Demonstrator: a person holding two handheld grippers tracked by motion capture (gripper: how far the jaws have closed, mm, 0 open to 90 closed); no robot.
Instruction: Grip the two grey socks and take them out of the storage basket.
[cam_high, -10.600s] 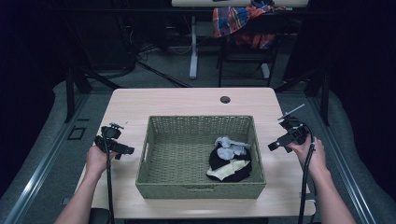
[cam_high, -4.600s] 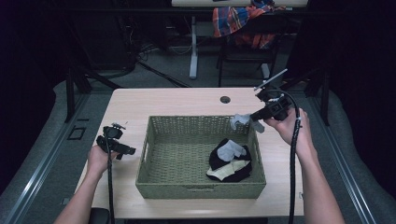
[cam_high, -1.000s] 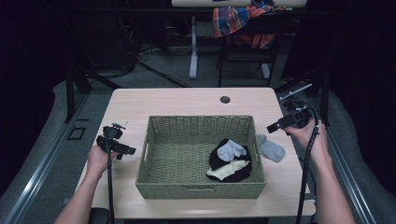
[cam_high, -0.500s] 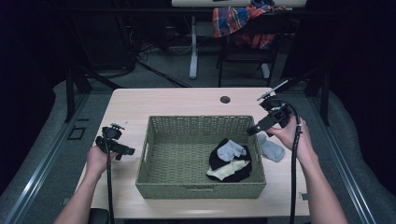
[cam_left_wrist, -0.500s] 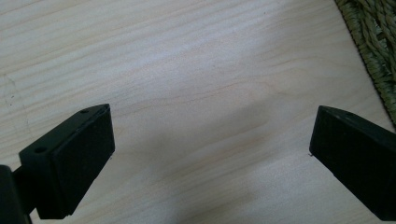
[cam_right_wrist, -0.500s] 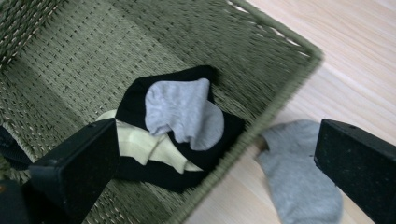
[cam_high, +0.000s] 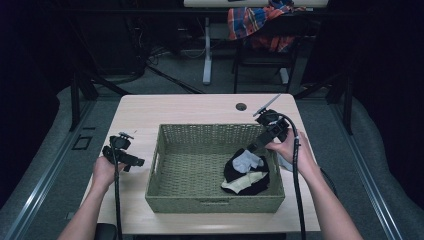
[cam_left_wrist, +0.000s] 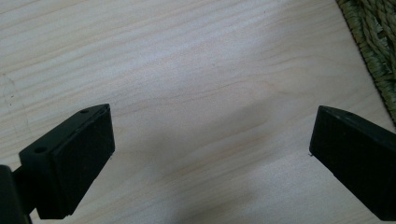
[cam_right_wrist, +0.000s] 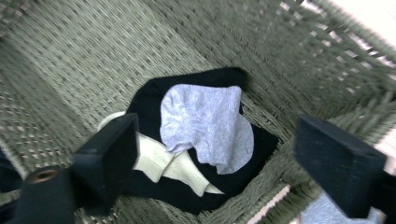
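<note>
A green woven basket (cam_high: 215, 201) (cam_right_wrist: 70, 56) stands mid-table. Inside, at its right, a light grey sock (cam_high: 247, 161) (cam_right_wrist: 205, 123) lies on a black sock (cam_high: 234, 172) (cam_right_wrist: 154, 100), with a cream sock (cam_high: 245, 182) (cam_right_wrist: 159, 158) beside it. My right gripper (cam_high: 251, 147) (cam_right_wrist: 218, 151) hangs over the basket's right rim, pointing down at the grey sock. Its jaws are open, have just been closing a little, and hold nothing. My left gripper (cam_high: 136, 162) (cam_left_wrist: 210, 149) rests open over bare table left of the basket.
Another grey sock (cam_high: 284, 162) (cam_right_wrist: 327, 212) lies on the wooden table (cam_high: 200, 107) just outside the basket's right wall, partly behind my right hand. A dark round grommet (cam_high: 241, 106) sits near the far edge. A chair with plaid cloth (cam_high: 265, 22) stands behind the table.
My right gripper has moved left from the table's right side to above the basket's right rim, over the socks. The left gripper has stayed put.
</note>
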